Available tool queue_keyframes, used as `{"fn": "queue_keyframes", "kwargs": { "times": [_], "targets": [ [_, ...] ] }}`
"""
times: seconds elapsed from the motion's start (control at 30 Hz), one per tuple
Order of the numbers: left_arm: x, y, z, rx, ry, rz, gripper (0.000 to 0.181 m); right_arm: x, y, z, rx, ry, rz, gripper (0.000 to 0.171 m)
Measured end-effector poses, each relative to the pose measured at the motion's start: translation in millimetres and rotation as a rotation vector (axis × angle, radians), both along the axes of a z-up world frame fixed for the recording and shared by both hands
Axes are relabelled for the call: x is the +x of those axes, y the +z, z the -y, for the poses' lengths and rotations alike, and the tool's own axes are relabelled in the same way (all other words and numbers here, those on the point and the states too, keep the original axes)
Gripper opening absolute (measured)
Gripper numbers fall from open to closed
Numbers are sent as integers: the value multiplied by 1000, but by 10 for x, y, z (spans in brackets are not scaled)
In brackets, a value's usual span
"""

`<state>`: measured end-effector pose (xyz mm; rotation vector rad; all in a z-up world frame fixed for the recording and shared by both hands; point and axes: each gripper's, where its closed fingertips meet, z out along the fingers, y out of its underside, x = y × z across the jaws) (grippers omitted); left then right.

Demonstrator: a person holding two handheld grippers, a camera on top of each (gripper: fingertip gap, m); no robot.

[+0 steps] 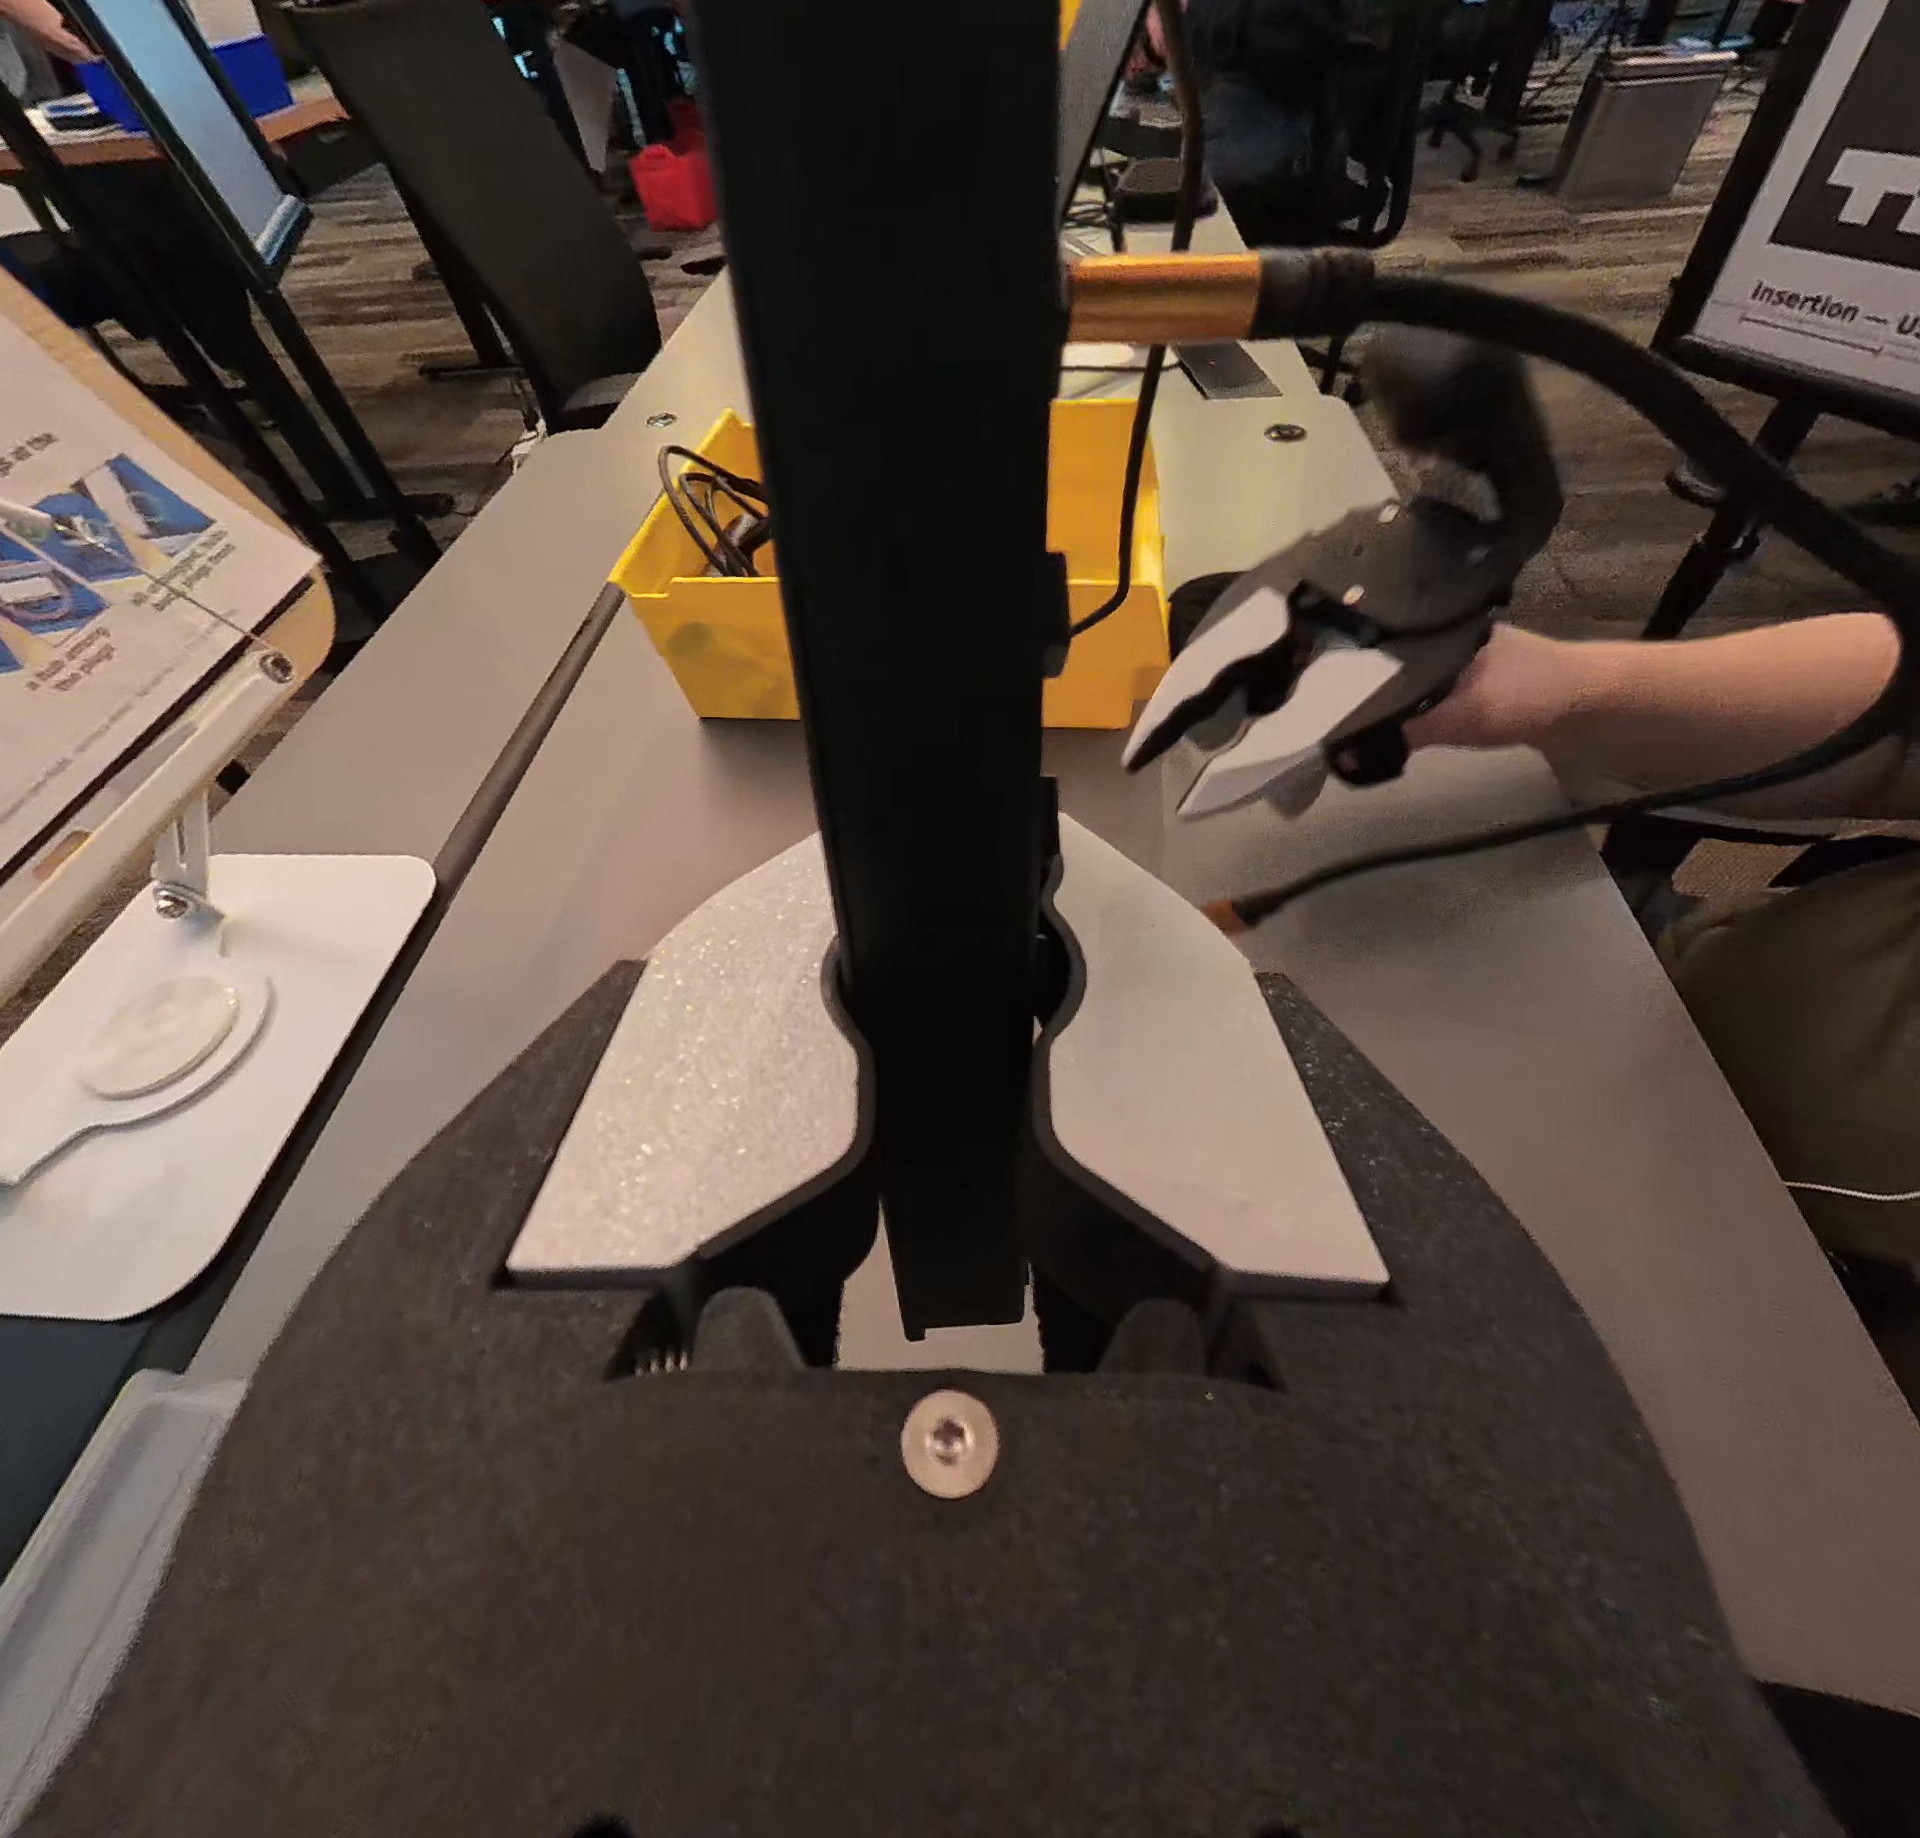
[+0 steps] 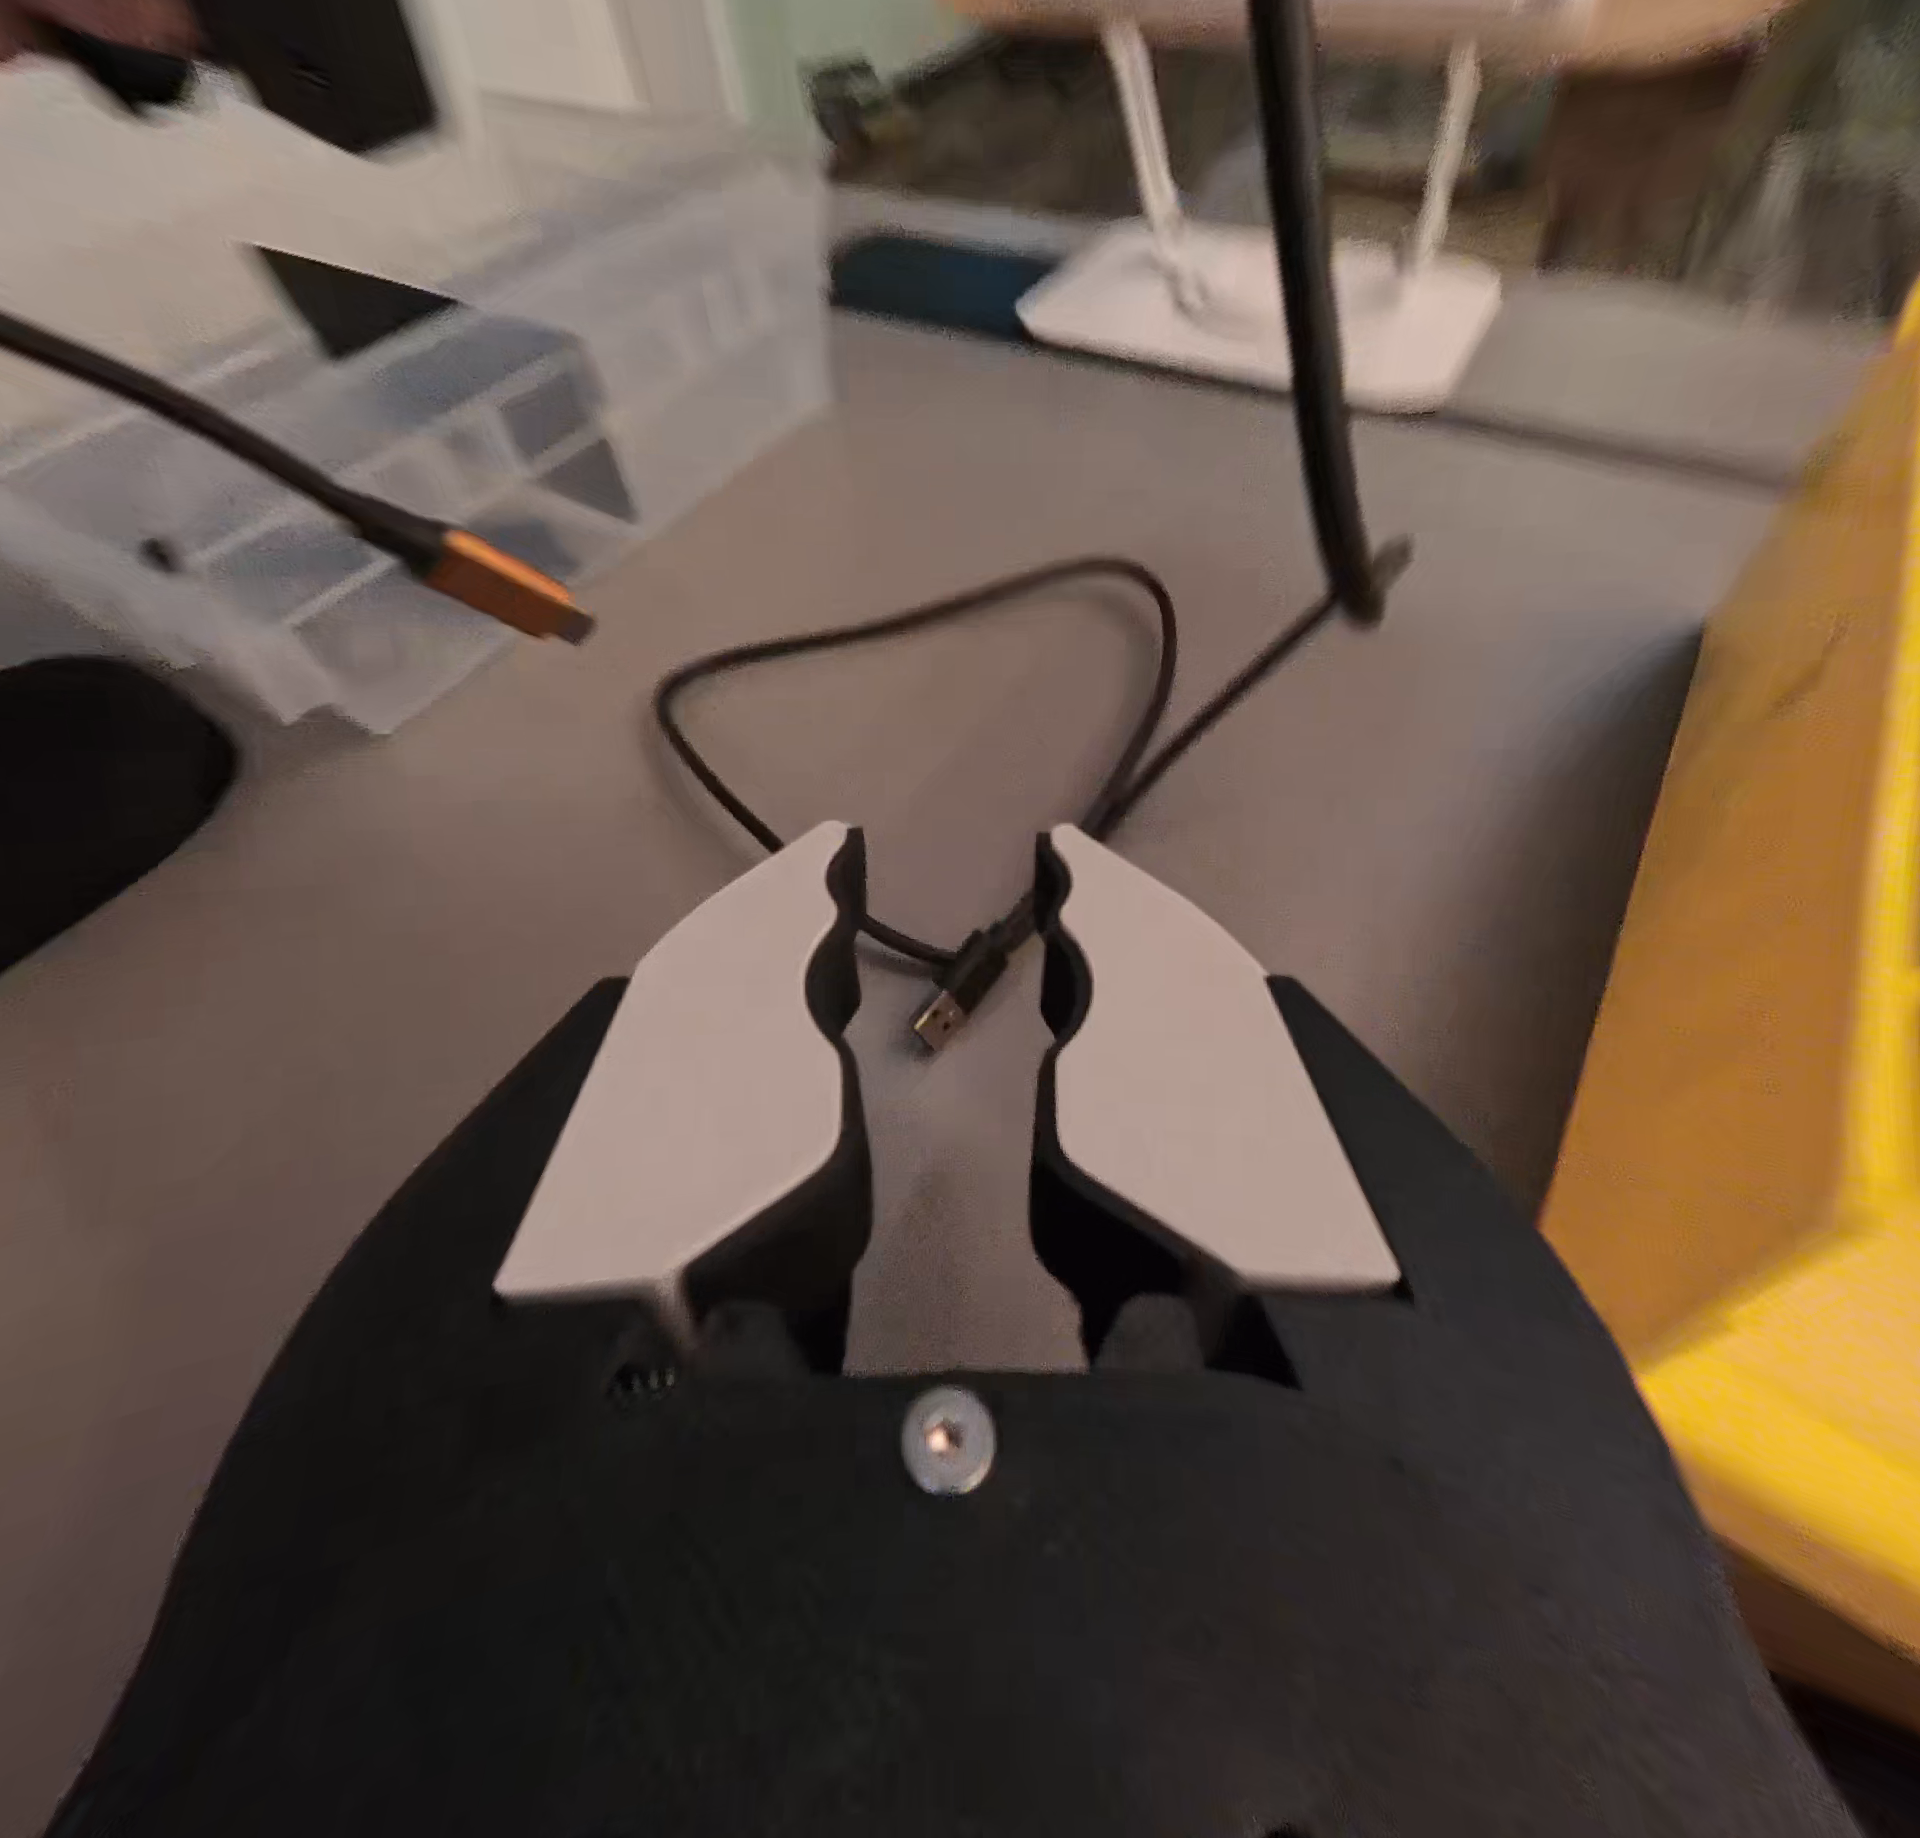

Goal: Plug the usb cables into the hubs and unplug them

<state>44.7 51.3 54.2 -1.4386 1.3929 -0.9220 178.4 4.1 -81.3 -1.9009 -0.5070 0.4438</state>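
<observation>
left gripper (image 1: 948, 941), black body with grey-white fingers (image 1: 717, 1050), jaws closed on a long flat black hub (image 1: 894, 417) that stands upright between them and runs out of the top of the view. item: thick black braided cable (image 1: 1621, 375), its copper-coloured plug (image 1: 1164, 297) seated in the hub's right edge, well above the jaws. right gripper (image 2: 948, 858) — jaws parted, holding nothing, low over the grey table (image 2: 416, 936). item: thin black cable (image 2: 914, 635), looped on the table, its small black usb plug (image 2: 951, 993) lying loose between the fingers, touching neither. only the right wrist view shows this plug, a second copper-coloured plug (image 2: 509, 588) hanging free at left, and clear plastic boxes (image 2: 468, 417); only the left wrist view shows cables inside the yellow bin (image 1: 727, 635).
</observation>
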Motion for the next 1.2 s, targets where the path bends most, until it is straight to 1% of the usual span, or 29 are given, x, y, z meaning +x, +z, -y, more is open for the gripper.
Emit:
{"fn": "queue_keyframes", "kwargs": {
  "times": [0.03,0.07,0.1,0.17,0.27,0.33,0.4,0.57,0.67,0.73,0.8,0.93,1.03,1.1,1.17,1.2],
  "targets": [
    [-7,-1,-18,-4,9,2,25,-15,-138,-68,-66,-46,-8,35],
    [-13,1,-37,-4,21,4,25,-22,-253,-135,-111,-77,11,40],
    [-18,3,-49,-4,30,4,25,-2,-352,-208,-142,-117,44,42],
    [-36,13,-68,3,48,3,25,-10,-460,-319,-169,-162,78,40],
    [-83,31,-94,9,65,9,25,7,-621,-423,-213,-199,205,35],
    [-127,46,-110,7,71,22,25,12,-700,-455,-234,-200,289,23],
    [-176,69,-118,4,75,37,25,-43,-742,-443,-277,-160,302,9],
    [-269,156,-138,4,94,83,25,-109,-745,-385,-338,-60,284,6],
    [-277,226,-160,2,117,116,25,-49,-468,-338,-264,-49,261,5],
    [-269,308,-158,-6,130,151,25,79,-161,-318,-210,-53,274,5],
    [-235,413,-128,-24,133,192,25,278,205,-300,-151,-58,327,5],
    [-30,612,14,-31,121,252,25,1025,973,-297,6,-171,479,5],
    [279,588,73,-55,138,225,25,1635,1330,-283,52,-237,461,6],
    [573,491,-13,-95,163,171,25,2010,1475,-343,62,-277,436,5],
    [911,455,-261,-116,234,115,25,2334,1621,-498,96,-314,430,5],
    [1089,492,-407,-109,272,106,25,2490,1699,-607,124,-340,434,5]
  ]
}}
